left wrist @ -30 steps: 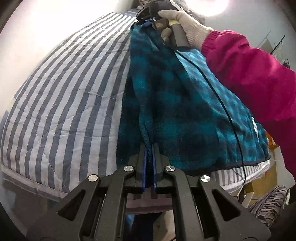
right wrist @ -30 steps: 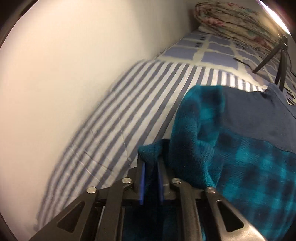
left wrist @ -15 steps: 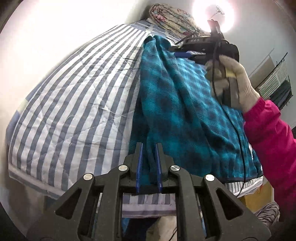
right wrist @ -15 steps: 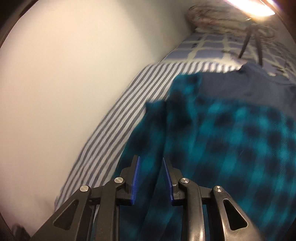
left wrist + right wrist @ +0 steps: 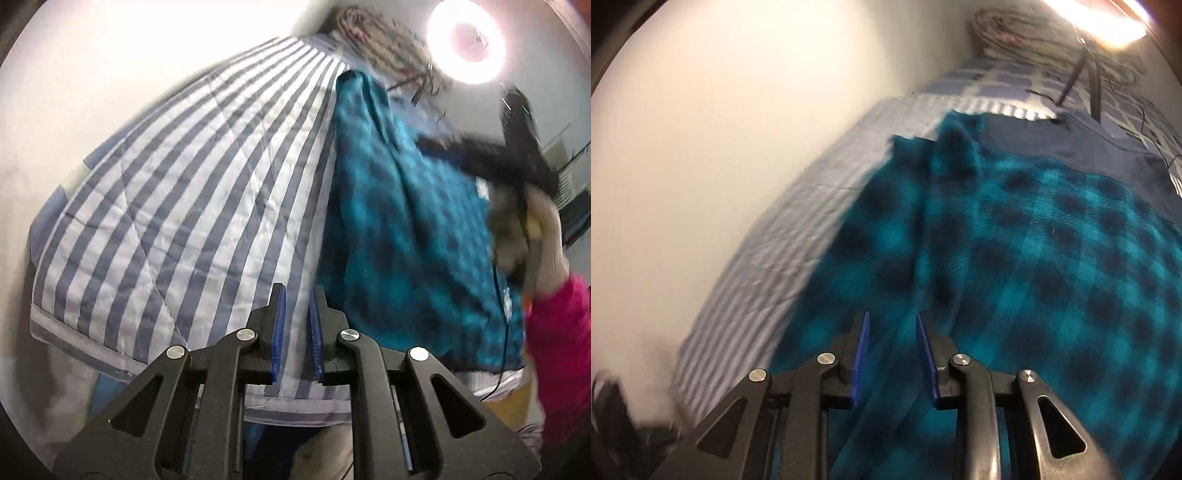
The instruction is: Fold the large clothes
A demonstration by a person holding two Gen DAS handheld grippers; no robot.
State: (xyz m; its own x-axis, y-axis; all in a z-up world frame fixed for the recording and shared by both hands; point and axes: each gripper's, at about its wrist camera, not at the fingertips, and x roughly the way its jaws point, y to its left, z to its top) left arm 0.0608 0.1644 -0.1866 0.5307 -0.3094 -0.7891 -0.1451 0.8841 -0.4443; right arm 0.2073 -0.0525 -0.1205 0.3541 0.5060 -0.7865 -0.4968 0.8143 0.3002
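Teal plaid fleece garment [image 5: 1052, 258] lying released on the bed.

The garment is resting on the striped quilt [image 5: 177, 206], its navy lining [image 5: 1071, 144] showing at the far end. The left hand-held gripper [image 5: 297, 325] is hovering over the quilt just beside the garment's edge, jaws slightly parted and empty, having just been opening. The right hand-held gripper [image 5: 892, 354] is hovering above the plaid, jaws parted further, gripping nothing, also just opening. A gloved hand [image 5: 532, 236] with a pink sleeve [image 5: 561, 332] is carrying it.

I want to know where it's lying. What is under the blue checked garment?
Under the blue checked garment is a striped quilt on the bed, showing beside it and below its hem. Whatever lies directly beneath the cloth is covered.
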